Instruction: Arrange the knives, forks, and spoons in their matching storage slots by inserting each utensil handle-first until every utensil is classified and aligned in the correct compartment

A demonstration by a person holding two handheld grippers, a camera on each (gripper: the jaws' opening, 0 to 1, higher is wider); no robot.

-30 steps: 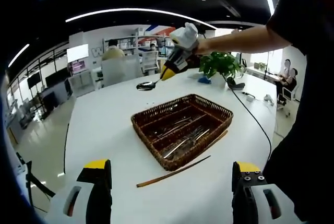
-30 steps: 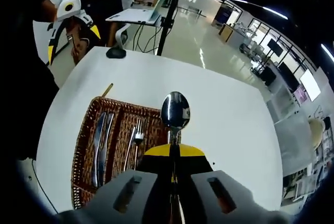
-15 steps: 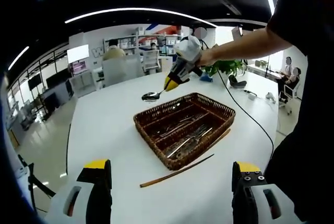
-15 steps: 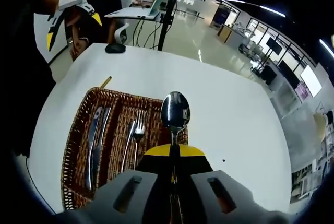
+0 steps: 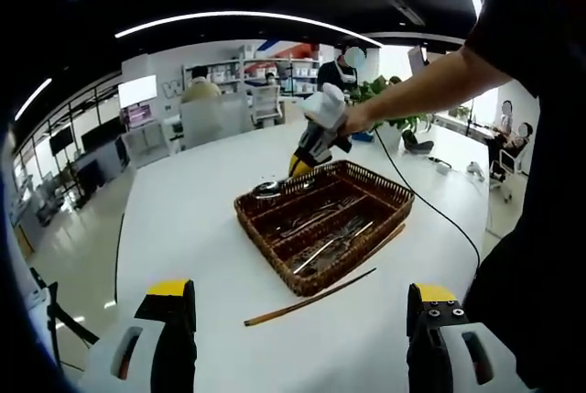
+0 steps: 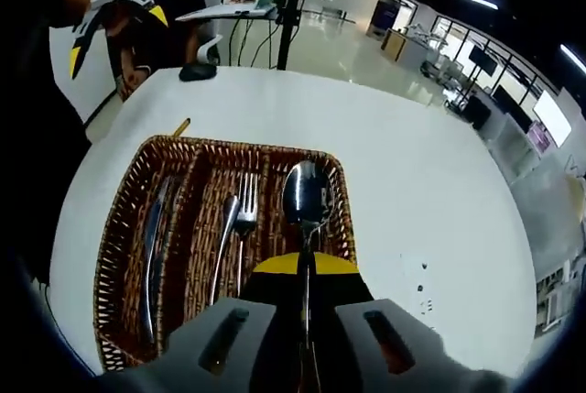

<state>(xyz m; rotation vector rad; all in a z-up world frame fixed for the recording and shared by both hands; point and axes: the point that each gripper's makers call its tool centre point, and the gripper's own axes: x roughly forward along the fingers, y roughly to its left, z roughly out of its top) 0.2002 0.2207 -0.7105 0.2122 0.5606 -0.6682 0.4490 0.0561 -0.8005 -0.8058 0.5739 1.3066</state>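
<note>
At centre frame in the right gripper view, the right gripper (image 6: 306, 269) pinches a spoon (image 6: 305, 199), bowl above the wicker tray (image 6: 117, 228); the left gripper (image 5: 293, 320) stands spread at the bottom of its view

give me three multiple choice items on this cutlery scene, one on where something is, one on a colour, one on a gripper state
1. Where is the spoon?
A. lying on the white table
B. held by its handle over the wicker basket's rightmost compartment
C. beside the potted plant

2. What colour are the tips of the left gripper?
A. yellow
B. red
C. green

3. What state is the right gripper in?
A. open with nothing between the jaws
B. shut on a fork
C. shut on the spoon

Answers:
1 B, the right gripper view shows the bowl above that compartment, right of the fork.
2 A, the left gripper view shows yellow caps on both jaws.
3 C, the jaws meet around the spoon's handle.
</note>
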